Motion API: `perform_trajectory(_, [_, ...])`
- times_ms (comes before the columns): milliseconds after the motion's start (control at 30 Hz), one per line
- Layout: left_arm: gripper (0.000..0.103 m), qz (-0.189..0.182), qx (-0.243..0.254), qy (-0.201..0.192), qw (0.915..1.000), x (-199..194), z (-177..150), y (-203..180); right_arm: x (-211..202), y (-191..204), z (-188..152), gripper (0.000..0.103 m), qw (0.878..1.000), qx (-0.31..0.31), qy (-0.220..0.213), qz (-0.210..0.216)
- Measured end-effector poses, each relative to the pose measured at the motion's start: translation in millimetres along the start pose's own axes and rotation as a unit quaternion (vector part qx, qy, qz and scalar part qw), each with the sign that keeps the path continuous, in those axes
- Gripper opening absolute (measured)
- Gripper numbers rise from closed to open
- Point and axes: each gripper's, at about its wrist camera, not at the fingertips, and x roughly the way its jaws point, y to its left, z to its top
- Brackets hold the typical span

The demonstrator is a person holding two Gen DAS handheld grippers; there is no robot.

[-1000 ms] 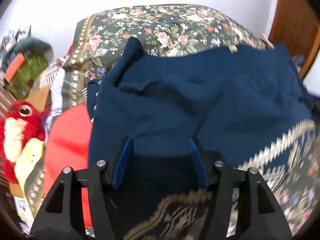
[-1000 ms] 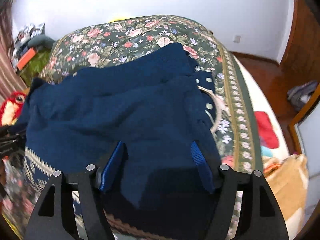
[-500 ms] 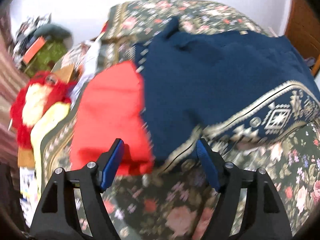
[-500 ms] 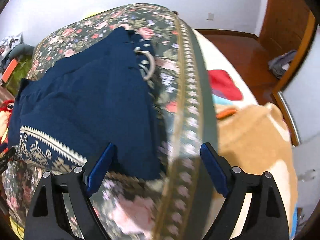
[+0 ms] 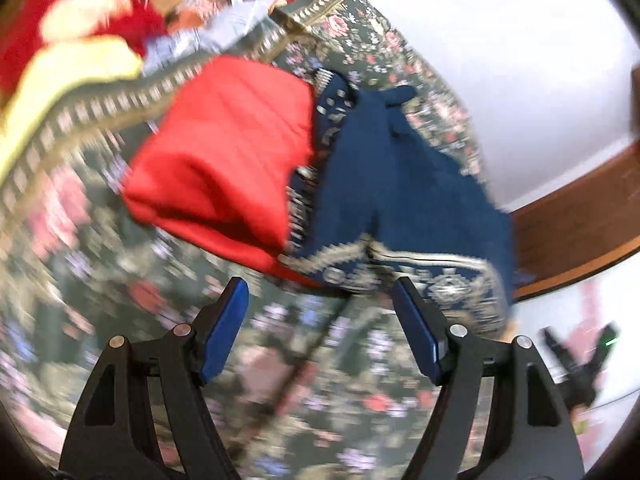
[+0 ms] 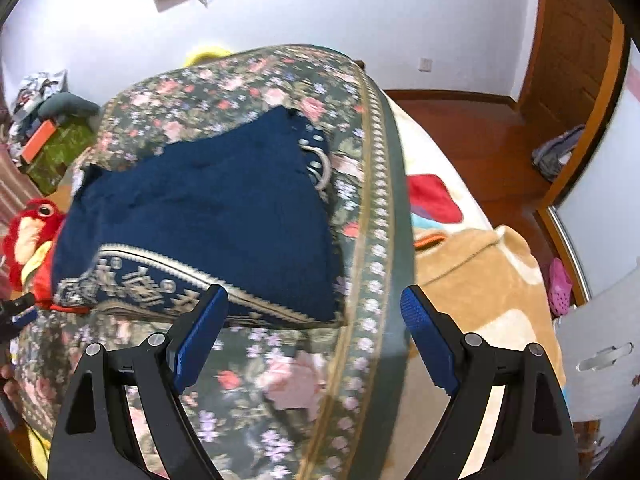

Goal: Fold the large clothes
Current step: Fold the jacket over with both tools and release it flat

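A navy blue garment (image 6: 216,208) with a gold patterned border (image 6: 132,276) lies folded on the floral bedspread (image 6: 280,392). It also shows in the left wrist view (image 5: 404,184), blurred. My right gripper (image 6: 314,320) is open and empty, just in front of the garment's near edge. My left gripper (image 5: 320,308) is open and empty, held back from the garment's border and from a folded red cloth (image 5: 228,152) beside it.
A red and yellow plush toy (image 6: 28,236) lies at the bed's left side. A tan blanket (image 6: 480,280) hangs off the bed's right edge. A wooden floor (image 6: 472,128) and door (image 6: 572,36) are at the right. Clutter (image 6: 48,120) sits by the far left wall.
Both grippers have let go of the navy garment and pulled back from it. The garment now lies flat on the bed. The left view has swung round and is blurred.
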Motion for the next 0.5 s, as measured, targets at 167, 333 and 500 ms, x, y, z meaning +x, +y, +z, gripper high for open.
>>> perform_trajectory(167, [0.074, -0.060, -0.040, 0.024, 0.9971, 29.6, -9.8, -2.4, 6.5, 19.1, -1.0, 0.086, 1.000, -0.012, 0.000, 0.024])
perform_trajectory(333, [0.056, -0.061, -0.059, 0.029, 0.9960, 61.9, -4.2, -1.2, 18.9, 31.3, -5.1, 0.086, 0.999, -0.018, 0.011, 0.042])
perform_trajectory(500, [0.024, -0.035, -0.043, -0.001, 0.9985, 65.7, 11.4, -8.1, 35.4, 32.9, -10.7, 0.086, 0.999, -0.016, 0.030, 0.040])
